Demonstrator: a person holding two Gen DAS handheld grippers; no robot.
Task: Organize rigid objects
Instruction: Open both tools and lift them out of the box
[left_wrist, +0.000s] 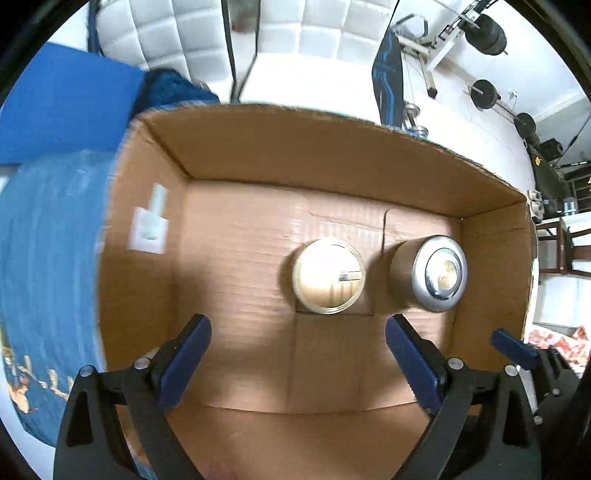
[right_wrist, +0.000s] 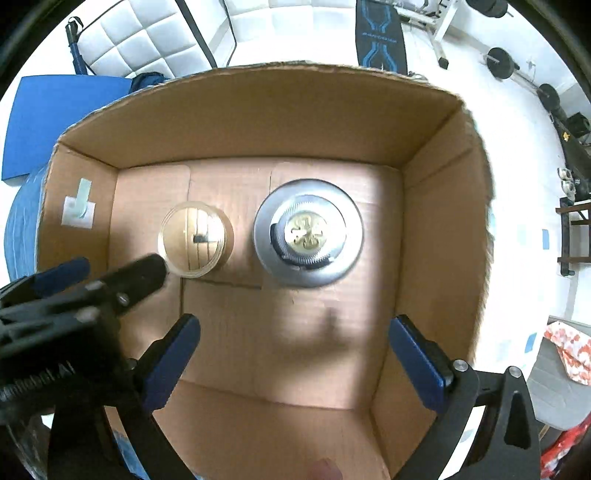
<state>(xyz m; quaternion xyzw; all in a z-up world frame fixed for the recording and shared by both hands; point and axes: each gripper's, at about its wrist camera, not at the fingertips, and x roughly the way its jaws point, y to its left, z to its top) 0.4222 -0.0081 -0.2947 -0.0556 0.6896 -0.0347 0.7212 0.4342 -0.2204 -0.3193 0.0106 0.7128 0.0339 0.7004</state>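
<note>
An open cardboard box (left_wrist: 295, 147) (right_wrist: 258, 118) lies below both grippers. On its floor stand two upright containers side by side. The clear glass jar (left_wrist: 328, 275) (right_wrist: 195, 240) is on the left. The jar with a silver lid and gold emblem (left_wrist: 439, 273) (right_wrist: 308, 232) is on the right. My left gripper (left_wrist: 297, 325) hangs open above the box floor, nearer than the clear jar, with nothing between its blue pads. My right gripper (right_wrist: 295, 321) is also open and empty, above the floor in front of the silver-lidded jar. One of the left gripper's fingers (right_wrist: 140, 273) reaches in beside the clear jar.
A white label (left_wrist: 149, 230) sticks to the box's left wall. Blue patterned cloth (left_wrist: 48, 258) lies left of the box, with a blue mat (right_wrist: 55, 118) behind it. A white padded chair (right_wrist: 140, 40) and gym weights (left_wrist: 484, 96) stand beyond. Red-and-white fabric (right_wrist: 569, 350) lies at the right.
</note>
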